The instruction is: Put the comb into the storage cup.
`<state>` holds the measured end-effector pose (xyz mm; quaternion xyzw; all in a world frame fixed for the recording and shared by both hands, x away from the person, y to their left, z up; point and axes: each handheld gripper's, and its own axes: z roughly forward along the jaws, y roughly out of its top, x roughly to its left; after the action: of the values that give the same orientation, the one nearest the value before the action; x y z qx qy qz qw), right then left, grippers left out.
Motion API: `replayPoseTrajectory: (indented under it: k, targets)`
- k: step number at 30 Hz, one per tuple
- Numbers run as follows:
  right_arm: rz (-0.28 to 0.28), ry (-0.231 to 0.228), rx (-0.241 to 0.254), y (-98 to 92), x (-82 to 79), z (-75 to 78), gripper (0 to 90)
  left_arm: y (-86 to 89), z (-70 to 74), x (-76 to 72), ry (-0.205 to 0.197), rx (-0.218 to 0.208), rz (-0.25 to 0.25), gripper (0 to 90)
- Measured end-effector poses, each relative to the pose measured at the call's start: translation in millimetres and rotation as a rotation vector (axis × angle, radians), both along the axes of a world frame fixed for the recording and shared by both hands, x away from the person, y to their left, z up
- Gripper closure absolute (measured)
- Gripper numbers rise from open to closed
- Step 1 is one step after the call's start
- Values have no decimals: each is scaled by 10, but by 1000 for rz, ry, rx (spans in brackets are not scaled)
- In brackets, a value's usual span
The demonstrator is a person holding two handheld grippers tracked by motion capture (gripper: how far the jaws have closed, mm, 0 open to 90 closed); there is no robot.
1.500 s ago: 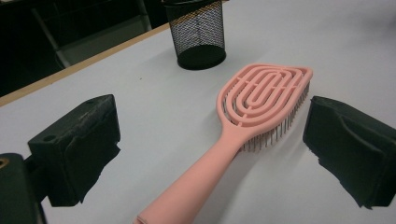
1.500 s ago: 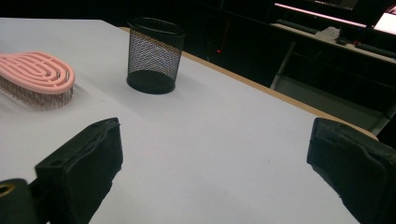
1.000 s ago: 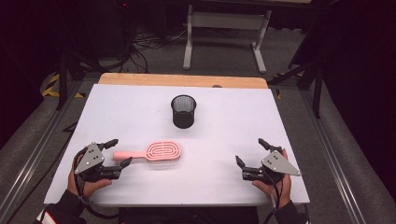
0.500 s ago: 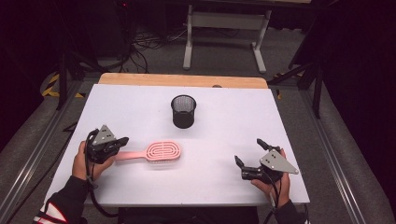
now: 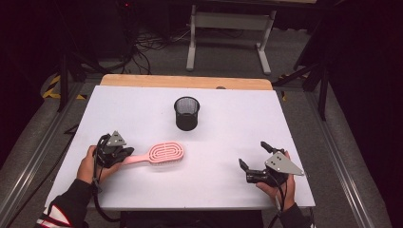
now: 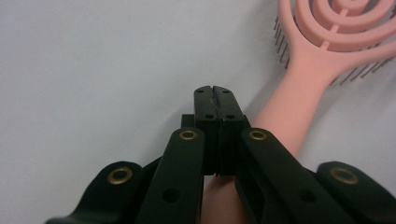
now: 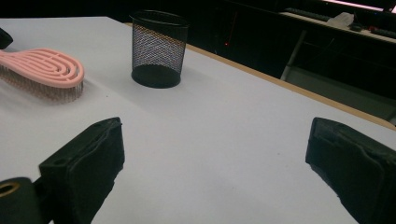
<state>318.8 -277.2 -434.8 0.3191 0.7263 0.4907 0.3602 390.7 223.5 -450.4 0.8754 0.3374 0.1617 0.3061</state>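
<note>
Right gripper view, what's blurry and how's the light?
Right gripper view: the near jaws are soft, the mesh cup fairly sharp, the background dark. Left gripper view: the pink hairbrush head is slightly soft. High view: the white table is bright against dim surroundings.

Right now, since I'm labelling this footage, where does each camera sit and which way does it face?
High view: above the person's table edge, facing forward and down on the table; left hand, right hand, left tongs, right tongs.
Left gripper view: on the left tongs, looking down their shut jaws at the pink brush.
Right gripper view: on the right tongs, looking across the table past open jaws at the mesh cup.
Shared: all three show the brush.
</note>
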Motion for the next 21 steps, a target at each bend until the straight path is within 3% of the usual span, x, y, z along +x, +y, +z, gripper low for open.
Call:
replayPoseTrajectory:
  k: [21]
  targets:
    - [6, 9, 7, -27, -1, 4, 53, -76, -36, -272, 46, 34, -59, 891]
